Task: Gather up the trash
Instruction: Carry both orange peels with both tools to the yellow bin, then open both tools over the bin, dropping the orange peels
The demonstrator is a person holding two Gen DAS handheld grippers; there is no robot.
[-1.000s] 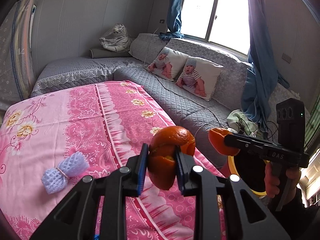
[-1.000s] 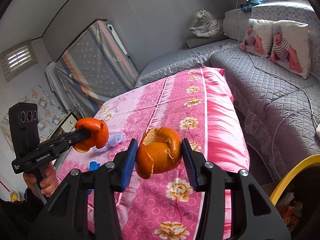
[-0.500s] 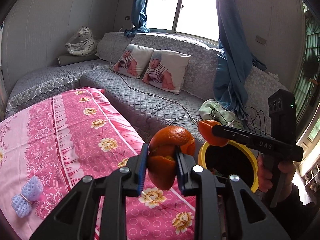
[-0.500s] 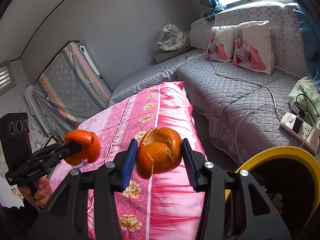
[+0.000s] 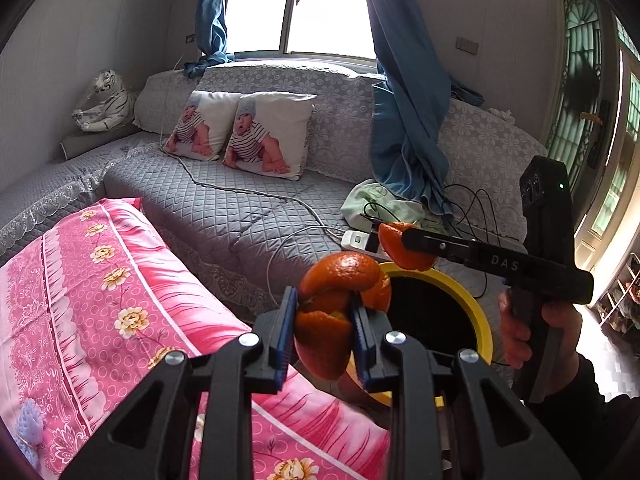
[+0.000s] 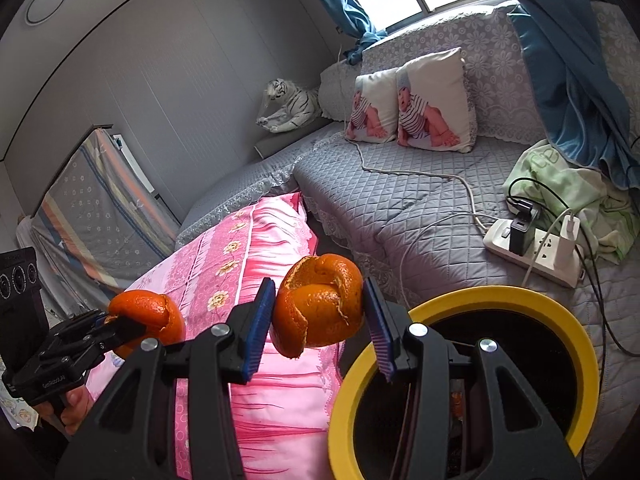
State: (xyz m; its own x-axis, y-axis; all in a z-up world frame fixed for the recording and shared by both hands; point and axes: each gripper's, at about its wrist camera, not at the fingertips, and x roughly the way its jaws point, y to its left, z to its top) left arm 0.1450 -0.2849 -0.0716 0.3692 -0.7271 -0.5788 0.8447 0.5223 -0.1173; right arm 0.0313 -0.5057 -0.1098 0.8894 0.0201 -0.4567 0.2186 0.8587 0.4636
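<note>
Both hands are mid-carry here. The left gripper (image 5: 324,326) is clamped narrow on a curl of orange peel (image 5: 340,300), and the right gripper (image 6: 320,320) is pinched wider around a second orange peel (image 6: 320,304). The yellow-rimmed bin (image 6: 520,300) sits just below and right of the right gripper, with the left one near its rim. Looks like the drop-off step: the next move probably needs each peel centred over the opening, then the jaws let go.
</note>
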